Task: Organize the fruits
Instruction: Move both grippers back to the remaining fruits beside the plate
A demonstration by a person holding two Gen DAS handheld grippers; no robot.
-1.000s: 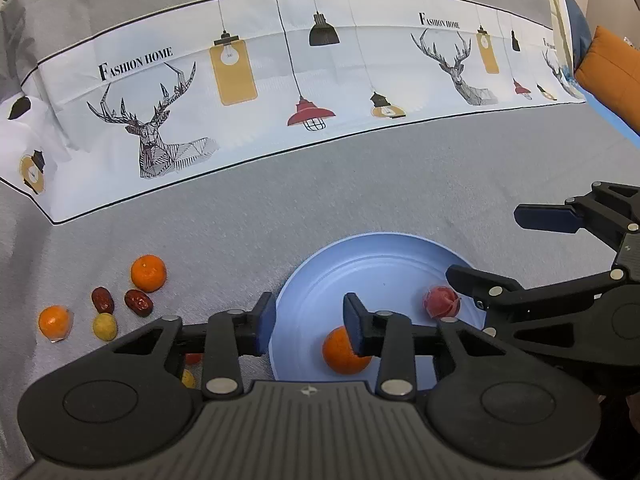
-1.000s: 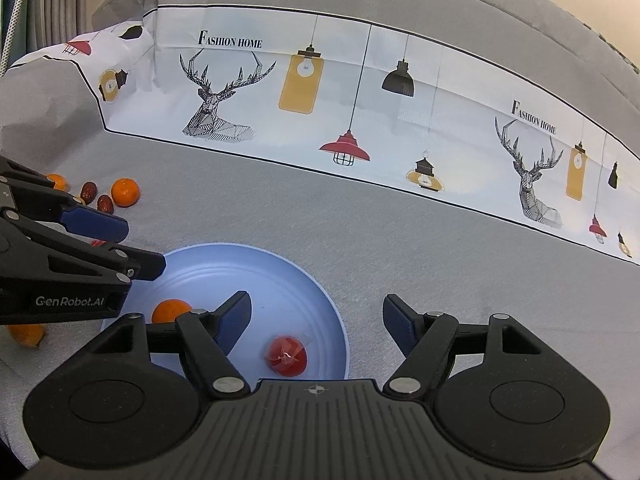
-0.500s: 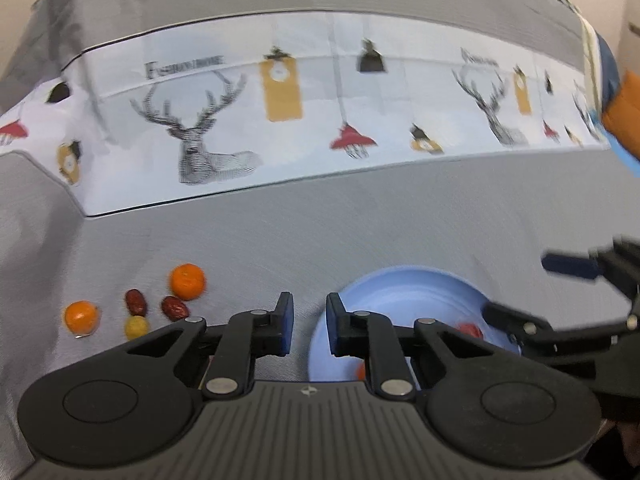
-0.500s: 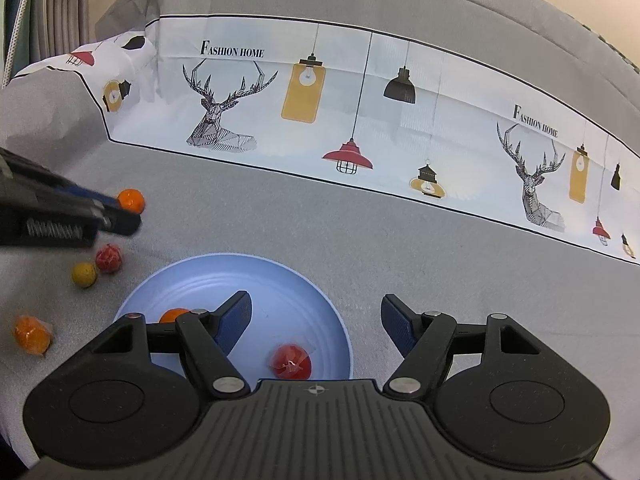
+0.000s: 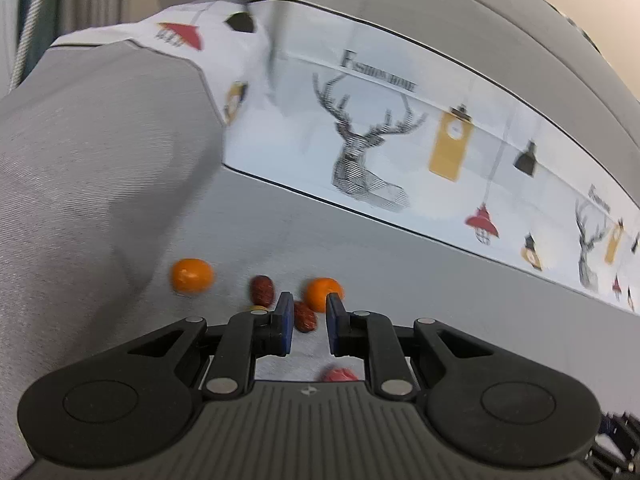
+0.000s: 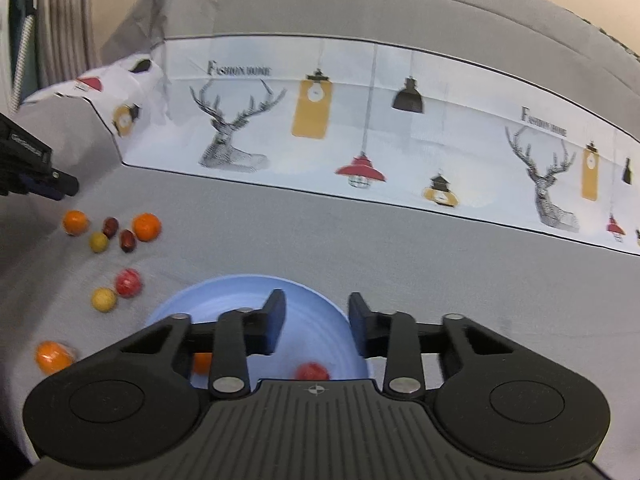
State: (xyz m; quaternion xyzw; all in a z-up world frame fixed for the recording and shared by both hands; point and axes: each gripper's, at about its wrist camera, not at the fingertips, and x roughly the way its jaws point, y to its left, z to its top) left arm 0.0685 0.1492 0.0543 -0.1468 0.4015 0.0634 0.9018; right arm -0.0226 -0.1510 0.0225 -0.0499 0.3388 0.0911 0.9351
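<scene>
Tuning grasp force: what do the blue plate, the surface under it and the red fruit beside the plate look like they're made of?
Blue plate: looks like matte plastic, possibly melamine; even pale colour, faint concentric ridges, no glare.
Grey cover: woven fabric, matte; fine weave lines, creases and folds, so probably soft underneath.
Red fruit: seems wrapped in clear film; shiny crinkled highlights. Blur leaves this uncertain.

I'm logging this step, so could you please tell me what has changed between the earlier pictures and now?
The left gripper has swung away from the blue plate to the loose fruit cluster, its fingers closing empty; a dark red date now shows between them. The right gripper stayed over the plate, its fingers just closing on nothing. The orange and red fruit remain on the plate.
</scene>
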